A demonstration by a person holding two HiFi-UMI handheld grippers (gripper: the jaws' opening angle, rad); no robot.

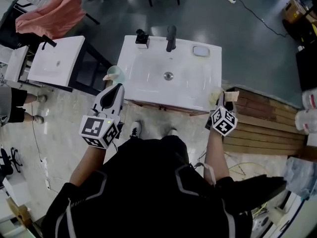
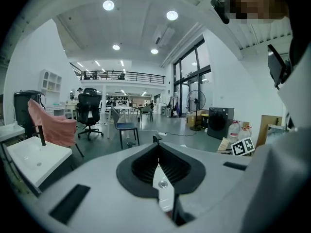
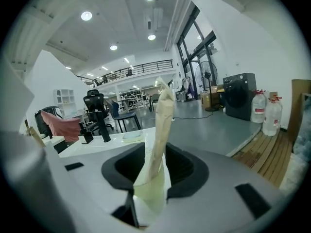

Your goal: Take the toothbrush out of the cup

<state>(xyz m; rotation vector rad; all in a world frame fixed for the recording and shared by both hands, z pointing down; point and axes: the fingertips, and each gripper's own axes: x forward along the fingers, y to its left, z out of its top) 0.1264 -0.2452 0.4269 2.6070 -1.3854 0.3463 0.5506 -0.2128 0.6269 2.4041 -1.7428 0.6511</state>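
Note:
A pale green cup (image 1: pixel 116 74) stands at the left edge of the white sink (image 1: pixel 148 81). A small beige piece shows at its left rim; I cannot tell what it is. My left gripper (image 1: pixel 117 88) sits just in front of the cup, shut and empty, and in the left gripper view (image 2: pixel 163 184) no cup shows. My right gripper (image 1: pixel 224 98) is at the sink's front right corner. A long cream-beige toothbrush (image 3: pixel 163 113) stands upright between its jaws, which close on its lower part (image 1: pixel 218 97).
On the sink's back rim are a black tap (image 1: pixel 171 37), a dark dispenser (image 1: pixel 142 38) and a soap dish (image 1: pixel 200 50). A second basin (image 1: pixel 57 61) and a pink cloth (image 1: pixel 52 15) are left. Wooden boards (image 1: pixel 262 125) and water bottles (image 1: pixel 308 114) lie right.

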